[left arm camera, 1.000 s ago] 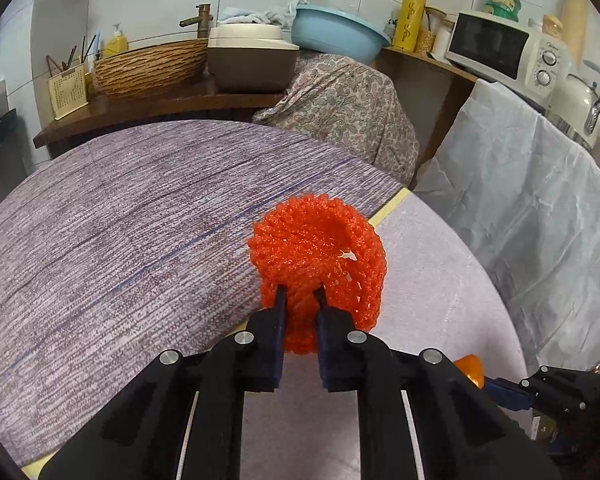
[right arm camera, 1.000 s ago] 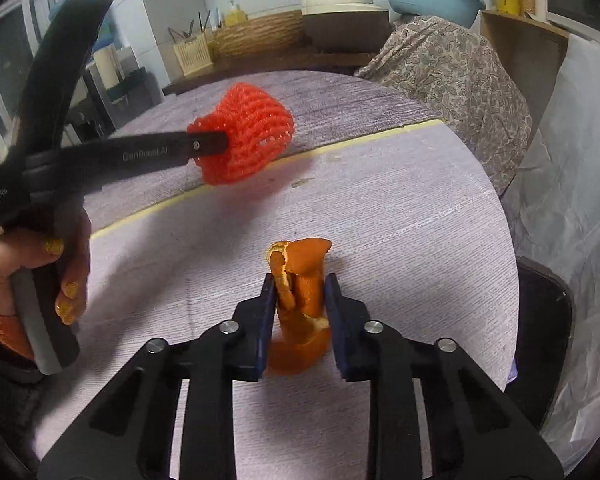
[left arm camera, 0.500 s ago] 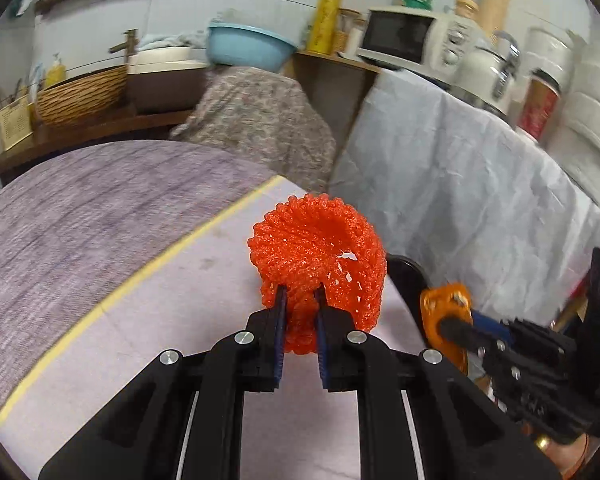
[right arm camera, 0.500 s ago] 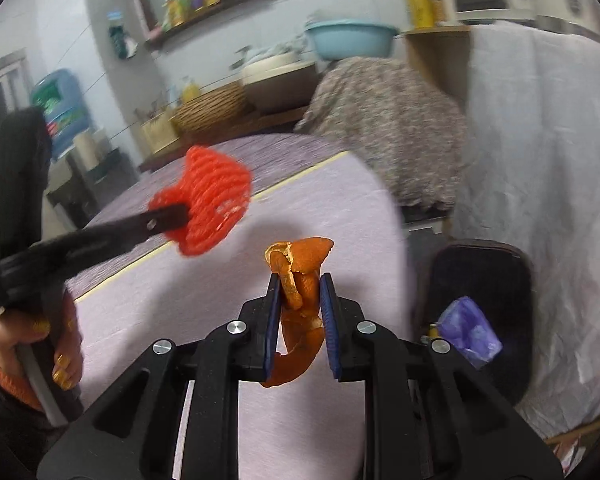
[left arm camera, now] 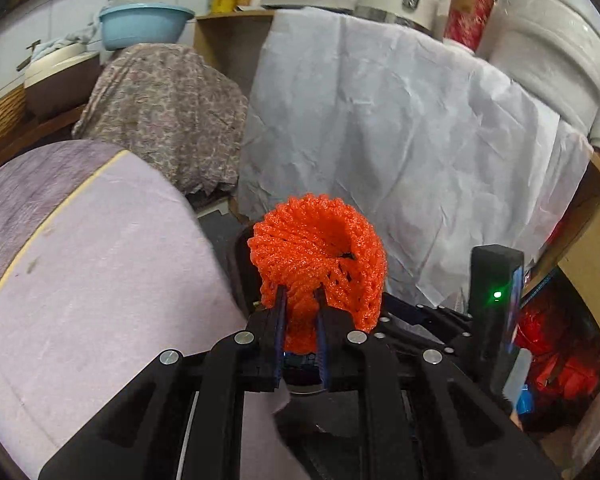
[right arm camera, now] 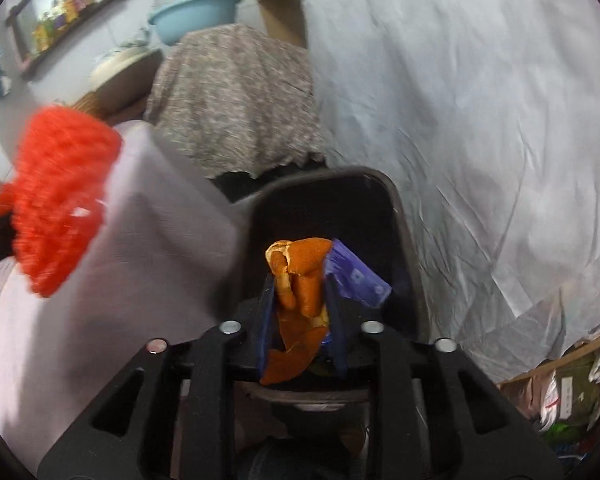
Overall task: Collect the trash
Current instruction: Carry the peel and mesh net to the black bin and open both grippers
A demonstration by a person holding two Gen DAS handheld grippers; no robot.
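The left tool (left arm camera: pixel 300 312) is clamping the foam net (left arm camera: pixel 318 256), now swung off the desk (left arm camera: pixel 100 260) toward the bin's edge. The right tool (right arm camera: pixel 300 304) is pinching the peel (right arm camera: pixel 298 276), now hanging directly over the bin (right arm camera: pixel 396 216), so dropping looks imminent.

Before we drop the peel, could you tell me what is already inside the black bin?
Inside the black bin a purple-blue wrapper shows, just behind the orange peel held in the right gripper. The gripper and peel cover the rest of the bin's bottom.
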